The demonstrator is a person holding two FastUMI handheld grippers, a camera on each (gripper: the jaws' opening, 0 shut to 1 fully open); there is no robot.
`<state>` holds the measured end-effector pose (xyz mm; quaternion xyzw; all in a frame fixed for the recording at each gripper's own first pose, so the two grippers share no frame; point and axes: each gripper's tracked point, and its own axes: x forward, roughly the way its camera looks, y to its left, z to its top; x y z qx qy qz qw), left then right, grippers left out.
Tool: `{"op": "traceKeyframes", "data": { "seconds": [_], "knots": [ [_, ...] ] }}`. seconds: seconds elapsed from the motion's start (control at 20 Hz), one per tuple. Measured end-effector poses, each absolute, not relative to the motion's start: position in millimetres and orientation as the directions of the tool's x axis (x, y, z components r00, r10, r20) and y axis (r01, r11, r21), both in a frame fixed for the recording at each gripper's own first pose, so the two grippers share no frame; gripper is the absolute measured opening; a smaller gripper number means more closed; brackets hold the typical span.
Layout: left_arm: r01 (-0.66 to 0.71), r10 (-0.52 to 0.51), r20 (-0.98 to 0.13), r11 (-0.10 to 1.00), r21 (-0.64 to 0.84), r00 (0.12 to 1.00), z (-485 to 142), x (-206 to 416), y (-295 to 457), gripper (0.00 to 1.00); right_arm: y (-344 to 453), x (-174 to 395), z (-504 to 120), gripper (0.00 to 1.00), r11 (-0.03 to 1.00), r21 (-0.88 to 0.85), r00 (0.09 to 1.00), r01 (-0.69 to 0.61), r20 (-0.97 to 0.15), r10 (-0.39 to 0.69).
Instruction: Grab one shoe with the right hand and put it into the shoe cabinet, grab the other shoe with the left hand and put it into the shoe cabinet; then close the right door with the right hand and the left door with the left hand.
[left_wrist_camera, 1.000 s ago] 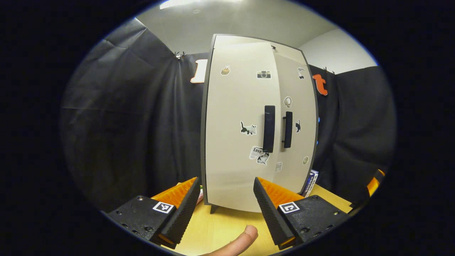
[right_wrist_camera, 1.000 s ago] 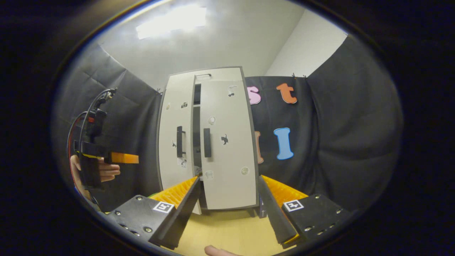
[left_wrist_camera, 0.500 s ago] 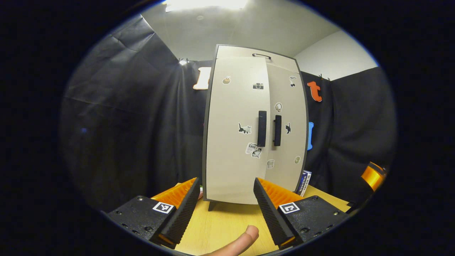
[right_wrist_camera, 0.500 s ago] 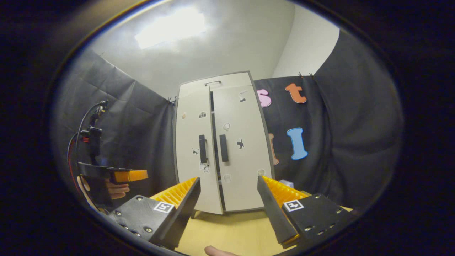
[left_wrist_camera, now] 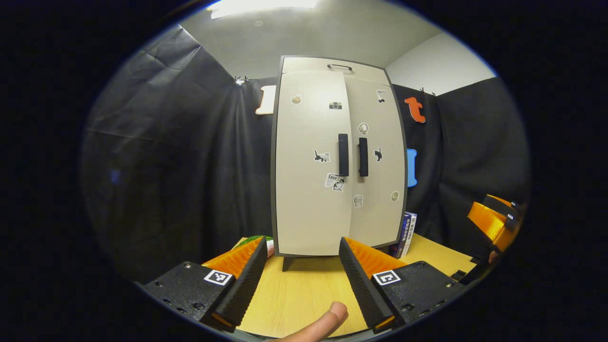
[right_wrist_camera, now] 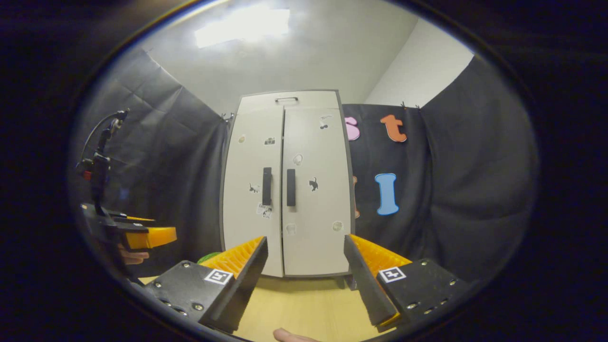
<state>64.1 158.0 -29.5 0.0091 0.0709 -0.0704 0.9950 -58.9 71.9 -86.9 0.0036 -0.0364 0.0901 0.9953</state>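
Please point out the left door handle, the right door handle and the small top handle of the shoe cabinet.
left door handle [left_wrist_camera: 343, 155], left gripper view, middle of the bar.
right door handle [left_wrist_camera: 363, 157], left gripper view, middle of the bar.
top handle [left_wrist_camera: 339, 67], left gripper view, its centre.

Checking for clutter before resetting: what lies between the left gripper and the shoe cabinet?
In the left gripper view, bare wooden table lies between the left gripper and the shoe cabinet.

**Light wooden tabletop and what stands on it**

The pale wood-grain table [left_wrist_camera: 304, 294] carries a tall beige shoe cabinet [left_wrist_camera: 308, 199] with dark edges, on short legs. A blue-and-white box [left_wrist_camera: 406, 233] stands just beside its right side; something green [left_wrist_camera: 254, 239] lies at its left.
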Motion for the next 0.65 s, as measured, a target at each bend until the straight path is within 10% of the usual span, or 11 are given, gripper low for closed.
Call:
{"op": "traceKeyframes", "data": {
  "seconds": [0.65],
  "knots": [
    [0.131,-0.129,-0.183,0.991,-0.004,0.975,-35,69,150,0.92,57,-45,-100,0.94,0.991,0.053,0.992,-0.119,0.036,0.117]
  ]
}}
